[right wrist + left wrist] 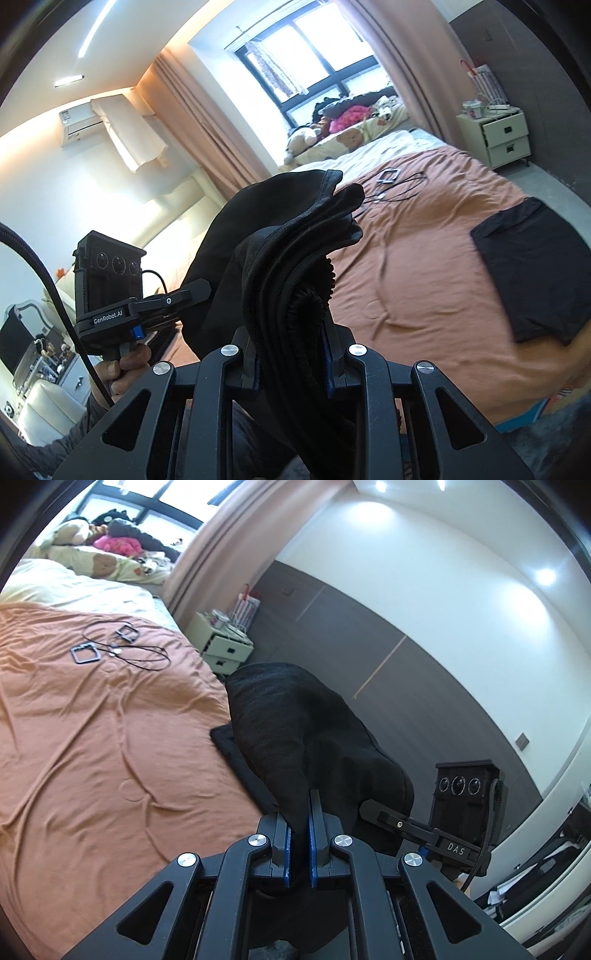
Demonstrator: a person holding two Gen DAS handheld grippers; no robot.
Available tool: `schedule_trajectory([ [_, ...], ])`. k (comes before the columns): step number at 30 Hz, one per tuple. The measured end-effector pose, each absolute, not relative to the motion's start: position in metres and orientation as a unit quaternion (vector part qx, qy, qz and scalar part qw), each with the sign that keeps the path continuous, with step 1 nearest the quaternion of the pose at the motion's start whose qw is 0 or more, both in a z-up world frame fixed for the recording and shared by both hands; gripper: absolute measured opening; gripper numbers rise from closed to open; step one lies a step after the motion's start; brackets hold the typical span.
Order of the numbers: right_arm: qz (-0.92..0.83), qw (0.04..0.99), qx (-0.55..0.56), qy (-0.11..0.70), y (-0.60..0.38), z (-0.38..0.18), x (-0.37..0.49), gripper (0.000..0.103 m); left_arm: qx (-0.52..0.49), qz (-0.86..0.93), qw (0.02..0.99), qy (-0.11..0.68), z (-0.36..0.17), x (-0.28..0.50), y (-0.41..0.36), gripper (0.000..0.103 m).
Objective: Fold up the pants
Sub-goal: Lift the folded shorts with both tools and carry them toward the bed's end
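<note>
Left tool [300, 830] pressed together on a thin fold of the black pants [295, 731], cloth lifted above the orange bed cover [110, 738]. Right tool [291, 354] pinching a thick bunched stack of the same pants, elastic waistband showing. Further right on the bed, a folded black garment [535, 269] lying flat near the edge.

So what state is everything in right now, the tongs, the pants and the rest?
Left tongs: shut on pants.
Right tongs: shut on a thick bunch of pants.
Pants: black, held up off the bed, bunched.
Folded cloth: black, lying flat on the bed.
Bed: orange cover, wrinkled.
Cables: loose on the bed.
Drawers: closed.
Curtains: drawn back.
</note>
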State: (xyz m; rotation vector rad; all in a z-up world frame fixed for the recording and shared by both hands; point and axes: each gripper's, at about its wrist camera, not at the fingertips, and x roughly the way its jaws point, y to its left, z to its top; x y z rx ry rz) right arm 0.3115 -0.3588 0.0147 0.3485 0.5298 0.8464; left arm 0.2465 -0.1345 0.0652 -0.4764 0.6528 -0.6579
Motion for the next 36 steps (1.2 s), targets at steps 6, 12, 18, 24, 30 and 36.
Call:
schedule_trajectory([
  [6,0.388,0.874,0.157,0.246,-0.386,0.019,0.310,0.021,-0.220,-0.333,0.861,0.315,0.064,0.268,-0.176,0.007],
  [12,0.365,0.891,0.133,0.234,-0.410,0.035,0.305,0.021,-0.208,-0.350,0.858,0.314,0.066,0.292,-0.222,0.007],
  [18,0.342,0.904,0.122,0.225,-0.434,0.043,0.298,0.021,-0.196,-0.366,0.853,0.316,0.065,0.320,-0.269,0.007],
  [24,0.311,0.915,0.121,0.226,-0.450,0.036,0.291,0.021,-0.184,-0.388,0.841,0.329,0.052,0.352,-0.312,0.007],
  [30,0.296,0.923,0.100,0.226,-0.445,0.034,0.289,0.021,-0.195,-0.397,0.830,0.341,0.029,0.383,-0.335,0.007],
  [36,0.283,0.924,0.078,0.246,-0.424,0.029,0.302,0.021,-0.210,-0.401,0.819,0.352,-0.003,0.424,-0.343,0.007],
])
